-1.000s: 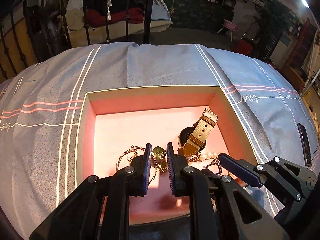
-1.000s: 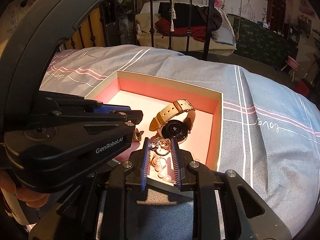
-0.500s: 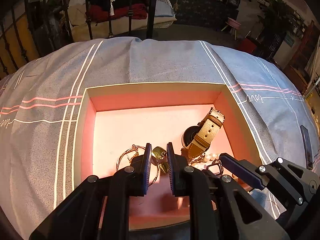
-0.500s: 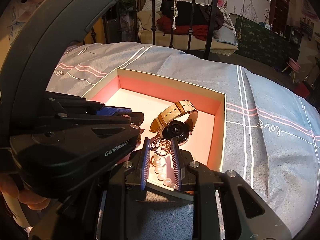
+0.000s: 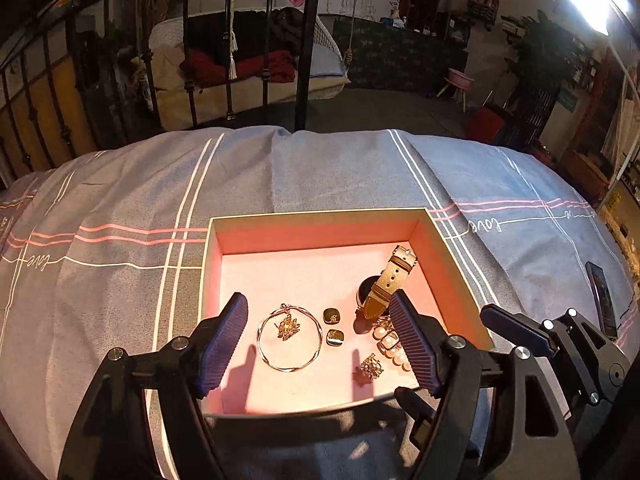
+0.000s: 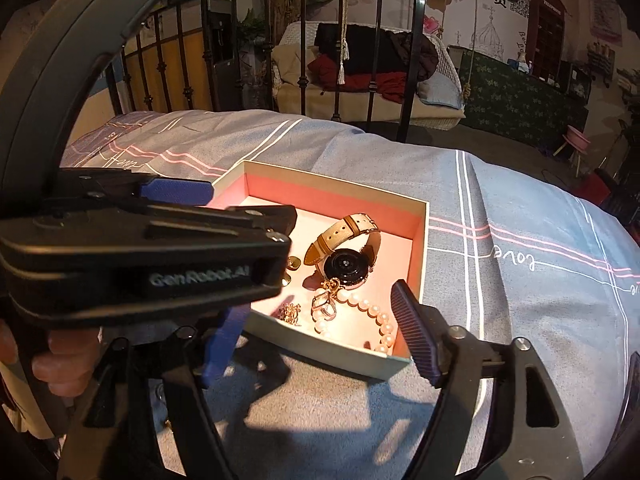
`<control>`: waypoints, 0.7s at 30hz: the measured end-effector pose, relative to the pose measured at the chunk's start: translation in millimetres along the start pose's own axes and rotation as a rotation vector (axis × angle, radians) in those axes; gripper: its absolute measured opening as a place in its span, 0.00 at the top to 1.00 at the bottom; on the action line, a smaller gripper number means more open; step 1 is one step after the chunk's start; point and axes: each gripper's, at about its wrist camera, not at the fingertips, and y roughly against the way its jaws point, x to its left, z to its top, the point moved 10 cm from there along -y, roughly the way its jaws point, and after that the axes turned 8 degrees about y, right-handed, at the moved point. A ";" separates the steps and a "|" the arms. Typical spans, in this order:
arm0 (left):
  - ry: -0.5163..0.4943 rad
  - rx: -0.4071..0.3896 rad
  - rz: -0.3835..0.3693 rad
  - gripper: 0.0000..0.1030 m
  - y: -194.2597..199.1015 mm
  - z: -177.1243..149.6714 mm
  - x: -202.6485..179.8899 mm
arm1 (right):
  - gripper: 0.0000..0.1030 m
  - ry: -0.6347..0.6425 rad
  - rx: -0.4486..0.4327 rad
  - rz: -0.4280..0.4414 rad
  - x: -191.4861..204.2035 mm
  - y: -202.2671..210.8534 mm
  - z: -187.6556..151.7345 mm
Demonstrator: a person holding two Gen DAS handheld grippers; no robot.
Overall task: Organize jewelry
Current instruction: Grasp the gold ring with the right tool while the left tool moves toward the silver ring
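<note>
A pink-lined box [image 5: 320, 216] sits on the bed and also shows in the right wrist view [image 6: 416, 248]. In it lie a gold bangle [image 5: 290, 342], two small dark studs [image 5: 332, 326], a sparkly earring [image 5: 370, 366], a pearl bracelet [image 6: 376, 312] and a tan-strapped watch [image 5: 386, 284] [image 6: 344, 264]. My left gripper [image 5: 320, 344] is open and empty over the box's near half. My right gripper [image 6: 316, 340] is open and empty above the box's near corner. The left gripper's body [image 6: 140, 260] hides the box's left part in the right wrist view.
The grey striped bedspread [image 5: 120, 208] surrounds the box. A dark phone [image 5: 600, 300] lies on the bed at the right. A black metal bed frame [image 5: 304, 40] stands behind. The right gripper [image 5: 552, 336] shows beside the box's right corner.
Both grippers have opened wide from nearly shut and pulled back and up from the box. The jewelry between the left fingers now lies uncovered in the box.
</note>
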 end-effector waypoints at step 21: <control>0.071 0.066 -0.005 0.33 34.7 -117.4 49.6 | 0.46 0.086 0.117 0.197 85.9 18.9 -78.2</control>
